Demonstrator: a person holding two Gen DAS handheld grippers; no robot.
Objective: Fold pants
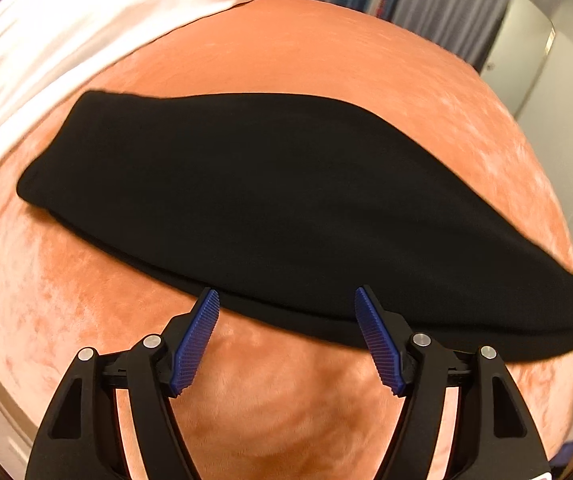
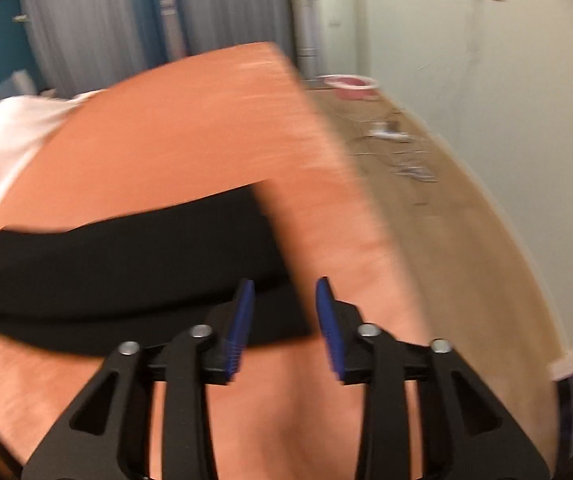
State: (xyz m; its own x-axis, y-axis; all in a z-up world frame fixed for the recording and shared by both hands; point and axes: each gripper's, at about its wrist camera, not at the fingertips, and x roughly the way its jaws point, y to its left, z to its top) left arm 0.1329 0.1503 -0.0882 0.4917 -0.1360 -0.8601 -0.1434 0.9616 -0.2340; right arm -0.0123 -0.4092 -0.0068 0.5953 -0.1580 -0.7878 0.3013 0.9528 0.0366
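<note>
Fingers of the left gripper are spread wide and empty, poised just over the near edge of the black pants, which lie as a long folded band across the orange bedcover. On the right gripper the blue pads are parted, nothing clamped, straddling the pants' end corner. For a clean fold, both layers of the near edge should be pinched together, the two ends lifted evenly, and the cloth kept taut so no crease is dragged in.
</note>
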